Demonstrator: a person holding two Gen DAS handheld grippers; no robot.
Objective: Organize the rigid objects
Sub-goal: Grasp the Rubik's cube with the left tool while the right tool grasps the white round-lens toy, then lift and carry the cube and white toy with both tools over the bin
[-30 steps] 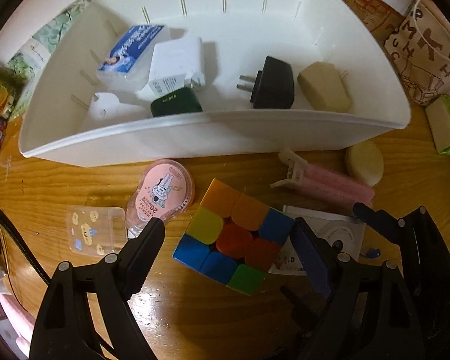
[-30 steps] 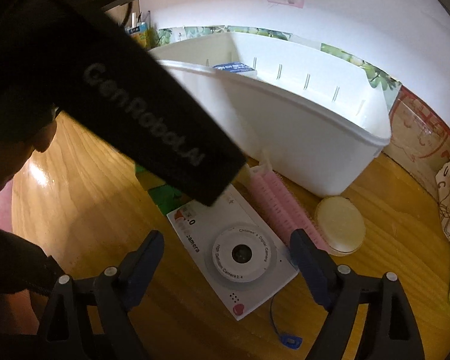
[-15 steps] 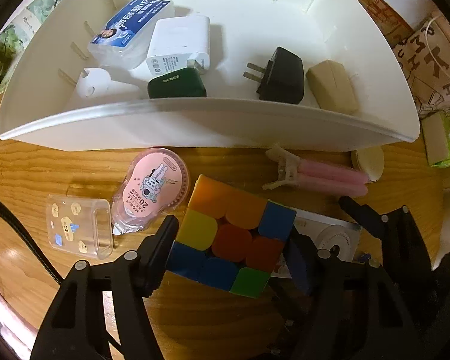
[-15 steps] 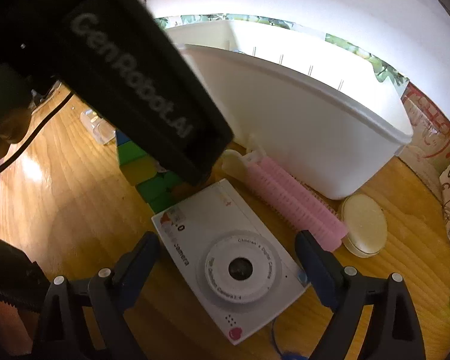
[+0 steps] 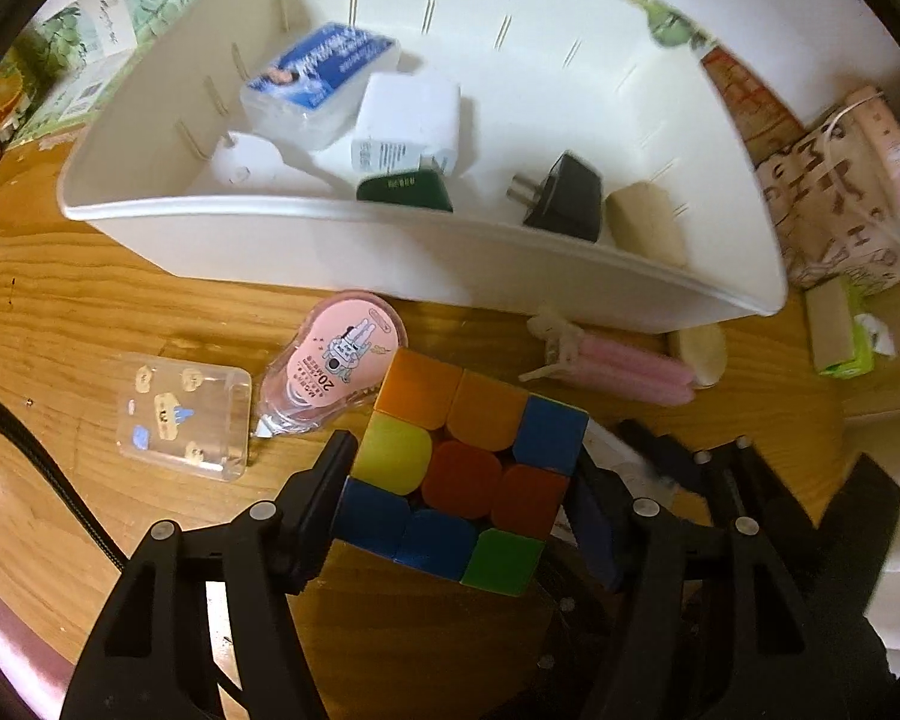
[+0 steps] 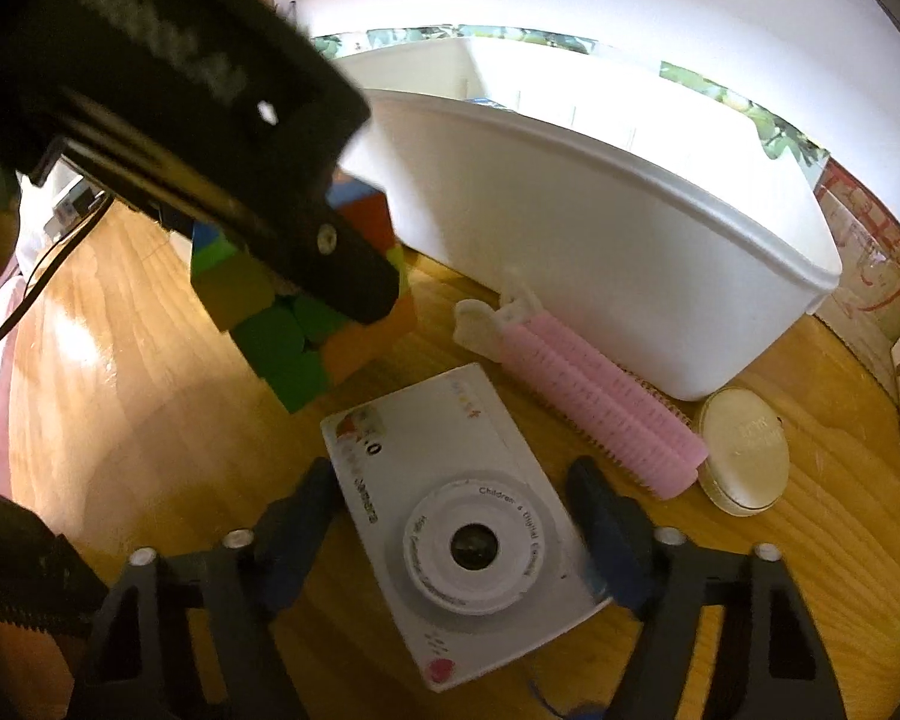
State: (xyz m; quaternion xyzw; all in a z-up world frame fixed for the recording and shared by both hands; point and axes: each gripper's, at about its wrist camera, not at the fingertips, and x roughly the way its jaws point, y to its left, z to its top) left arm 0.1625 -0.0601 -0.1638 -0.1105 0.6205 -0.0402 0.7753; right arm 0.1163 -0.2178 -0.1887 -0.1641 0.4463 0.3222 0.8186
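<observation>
My left gripper (image 5: 459, 498) is shut on a multicoloured puzzle cube (image 5: 468, 468) and holds it off the wooden table; the cube also shows in the right wrist view (image 6: 306, 324), clearly raised. My right gripper (image 6: 459, 516) straddles a white children's camera (image 6: 450, 516) lying flat on the table, its fingers close to both sides. A white bin (image 5: 426, 252) stands behind, holding a blue-labelled box (image 5: 321, 78), a white charger (image 5: 408, 126), a black plug (image 5: 561, 198) and a beige block (image 5: 645, 222).
On the table lie a pink correction tape (image 5: 336, 360), a clear small case (image 5: 186, 414), a pink hair roller clip (image 6: 594, 402) and a round cream tin (image 6: 744, 450). A patterned bag (image 5: 840, 198) and a green tissue pack (image 5: 840, 330) sit at the right.
My left gripper closed on the cube and lifted it off the table. My right gripper moved forward and narrowed around the camera.
</observation>
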